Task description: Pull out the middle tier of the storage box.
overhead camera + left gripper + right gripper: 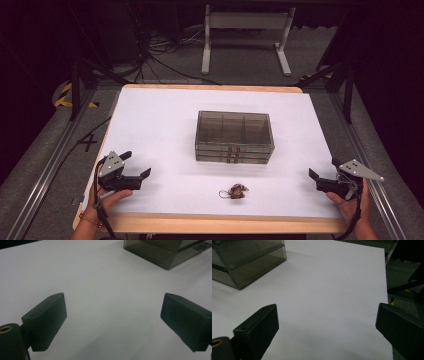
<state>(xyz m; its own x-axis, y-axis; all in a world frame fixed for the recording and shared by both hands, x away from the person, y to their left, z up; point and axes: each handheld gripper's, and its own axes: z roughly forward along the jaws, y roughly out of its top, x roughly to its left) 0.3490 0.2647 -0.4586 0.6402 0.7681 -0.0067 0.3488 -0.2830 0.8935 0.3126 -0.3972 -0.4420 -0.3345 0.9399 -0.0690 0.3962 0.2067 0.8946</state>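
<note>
White table top [165, 120] amid grey floor [240, 55], dark room

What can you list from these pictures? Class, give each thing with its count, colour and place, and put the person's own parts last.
table: one, white top with wooden edge, centre
drawer box: one, smoky clear, mid-table
trinket: one, small, brownish, in front of the box near the front edge
desk frame: one, white, on the floor beyond the table
cables: several, black, floor at back left
left gripper: one, black, open, front left
right gripper: one, black, open, front right
hands: two, front corners
</note>
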